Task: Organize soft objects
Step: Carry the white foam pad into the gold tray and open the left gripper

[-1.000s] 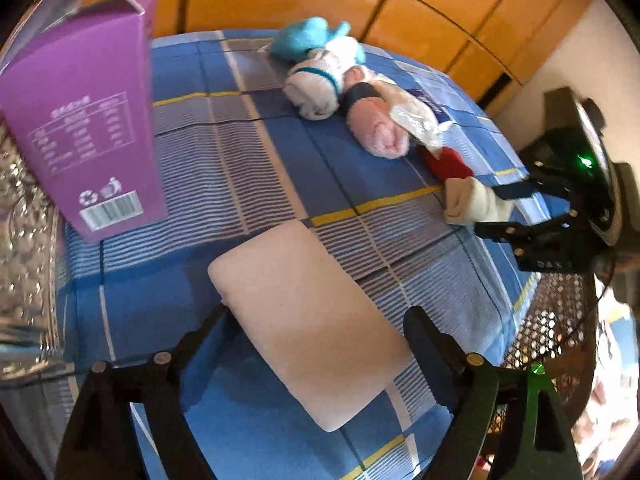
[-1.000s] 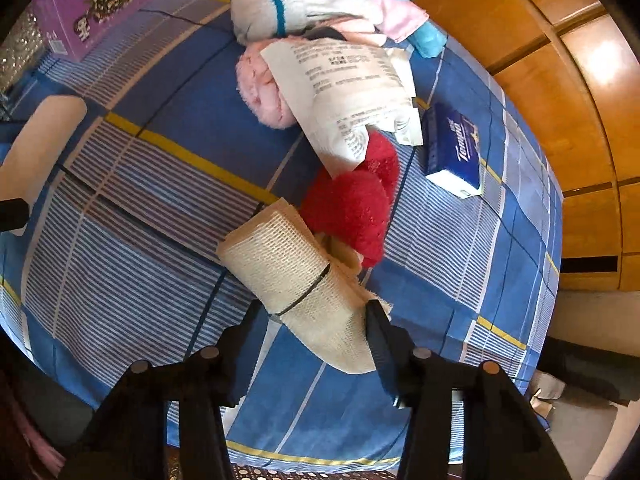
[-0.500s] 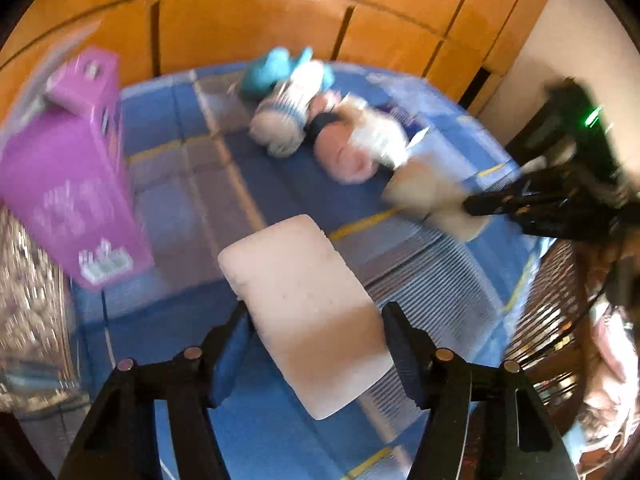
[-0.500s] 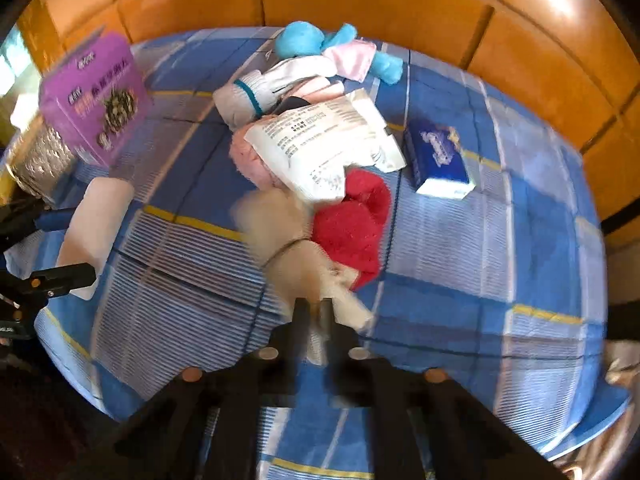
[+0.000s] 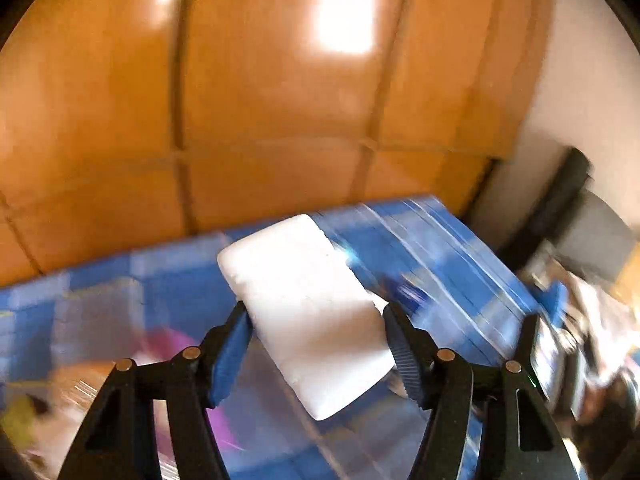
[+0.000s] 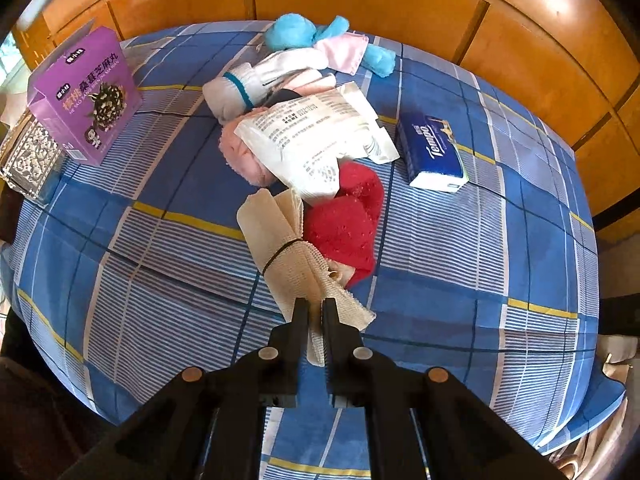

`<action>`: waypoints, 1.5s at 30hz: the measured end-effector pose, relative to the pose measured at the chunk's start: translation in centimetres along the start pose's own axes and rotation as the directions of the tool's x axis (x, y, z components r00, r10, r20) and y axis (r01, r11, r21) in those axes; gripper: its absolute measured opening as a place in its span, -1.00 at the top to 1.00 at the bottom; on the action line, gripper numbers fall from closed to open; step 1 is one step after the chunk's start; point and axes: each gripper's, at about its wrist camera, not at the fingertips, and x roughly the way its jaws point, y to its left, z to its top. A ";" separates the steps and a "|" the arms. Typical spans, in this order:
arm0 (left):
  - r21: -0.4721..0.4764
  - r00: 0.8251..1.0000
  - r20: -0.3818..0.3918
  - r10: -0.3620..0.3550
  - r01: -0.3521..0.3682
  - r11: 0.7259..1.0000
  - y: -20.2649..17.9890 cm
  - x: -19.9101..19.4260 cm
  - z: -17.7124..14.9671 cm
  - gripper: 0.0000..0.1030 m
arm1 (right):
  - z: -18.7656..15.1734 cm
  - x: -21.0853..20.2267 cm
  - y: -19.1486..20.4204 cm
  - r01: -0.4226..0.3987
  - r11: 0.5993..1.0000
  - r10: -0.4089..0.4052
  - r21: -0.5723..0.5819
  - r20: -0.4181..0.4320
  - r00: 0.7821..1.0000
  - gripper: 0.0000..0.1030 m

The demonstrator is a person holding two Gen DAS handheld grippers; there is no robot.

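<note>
Both grippers clamped, left gripper (image 5: 316, 322) white pad (image 5: 304, 304), right gripper (image 6: 315, 312) beige cloth (image 6: 288, 256)

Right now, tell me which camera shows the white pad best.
The left wrist view: the white pad fills the frame's middle, clamped between the left gripper fingers and sharp against a blurred background. The right wrist view does not show it.
</note>
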 end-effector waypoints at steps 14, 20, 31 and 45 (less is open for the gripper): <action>-0.340 0.917 0.044 0.396 -0.359 0.869 21.5 -10.6 -4.9 -0.32 | 1.5 2.3 2.6 0.059 0.990 -0.077 -0.125 -0.142 0.987 0.38; -0.488 0.870 -0.005 0.494 -0.433 0.758 25.9 -15.8 -15.5 -0.33 | 2.8 3.9 4.1 0.098 0.984 -0.126 -0.146 -0.201 0.971 0.33; -0.593 0.853 -0.173 0.493 -0.490 0.639 28.2 -14.3 -27.0 -0.71 | 1.5 2.0 6.6 0.052 0.996 -0.061 -0.071 -0.138 0.988 0.91; -0.576 0.839 -0.203 0.506 -0.520 0.631 27.6 -16.1 -29.0 -0.99 | 9.3 -4.6 6.5 0.066 0.994 -0.071 0.087 0.060 0.996 0.91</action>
